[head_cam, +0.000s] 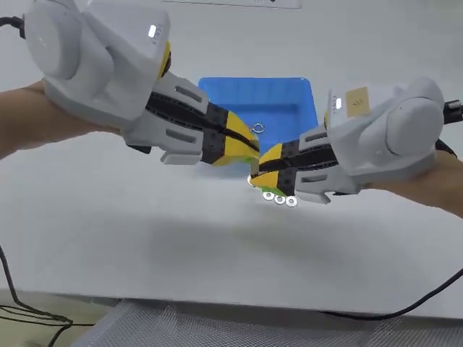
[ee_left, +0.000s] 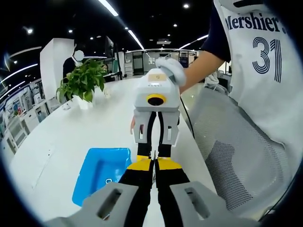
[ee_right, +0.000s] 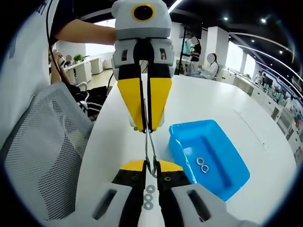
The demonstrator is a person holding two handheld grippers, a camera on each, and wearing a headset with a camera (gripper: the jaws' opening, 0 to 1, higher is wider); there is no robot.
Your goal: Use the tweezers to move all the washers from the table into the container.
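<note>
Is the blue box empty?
Not empty: two washers lie inside the blue container, seen in the right gripper view.

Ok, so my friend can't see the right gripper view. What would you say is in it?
The left gripper comes in from the top, yellow jaws shut on thin tweezers whose tips hang between the jaws of the right gripper. Three washers lie on the white table near the tips, and two more sit in the blue container beside them.
</note>
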